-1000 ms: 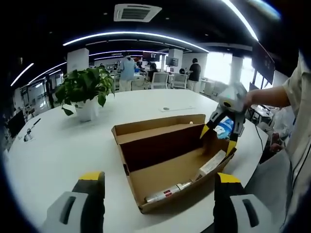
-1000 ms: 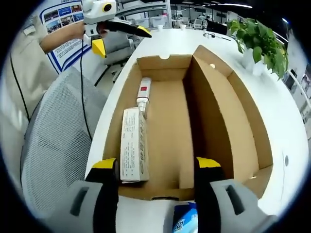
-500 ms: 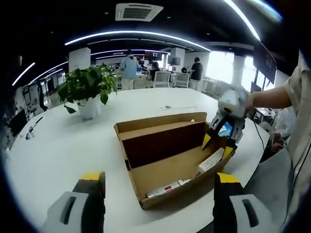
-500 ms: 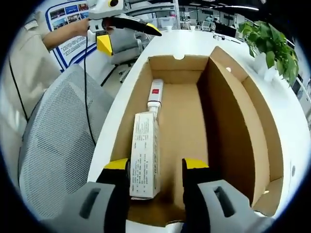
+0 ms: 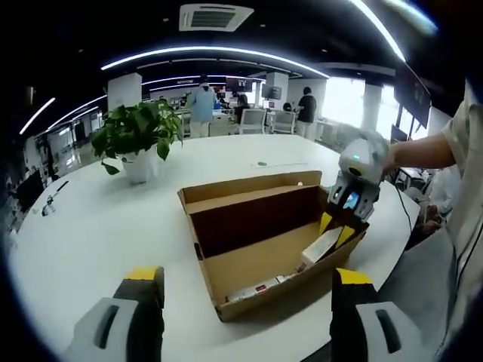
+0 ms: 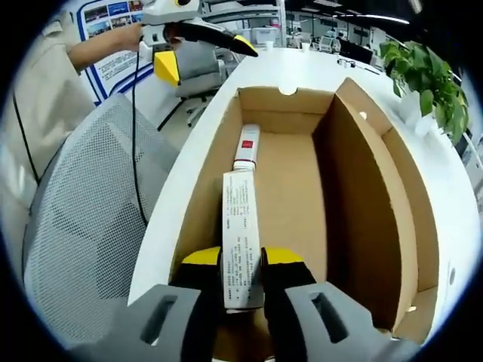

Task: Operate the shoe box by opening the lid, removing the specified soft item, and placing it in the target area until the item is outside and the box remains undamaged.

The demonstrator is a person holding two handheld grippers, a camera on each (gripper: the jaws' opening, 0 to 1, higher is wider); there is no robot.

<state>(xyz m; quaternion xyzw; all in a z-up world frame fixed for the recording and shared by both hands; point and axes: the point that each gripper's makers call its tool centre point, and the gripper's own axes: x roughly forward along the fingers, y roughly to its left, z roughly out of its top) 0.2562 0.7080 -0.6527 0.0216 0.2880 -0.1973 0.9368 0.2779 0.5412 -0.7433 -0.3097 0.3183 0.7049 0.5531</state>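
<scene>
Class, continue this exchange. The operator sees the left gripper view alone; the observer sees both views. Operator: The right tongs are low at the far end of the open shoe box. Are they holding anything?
Observer: Yes. The right tongs are shut on the near end of a white carton, one jaw on each long side.
Operator: How does the tube lie relative to it?
Observer: The tube, red-labelled, lies in line beyond the carton, its white end toward it. I cannot tell whether they touch.
Operator: And my left tongs?
Observer: The left tongs are open, held in the air off the edge of the table, above a grey mesh chair.
</scene>
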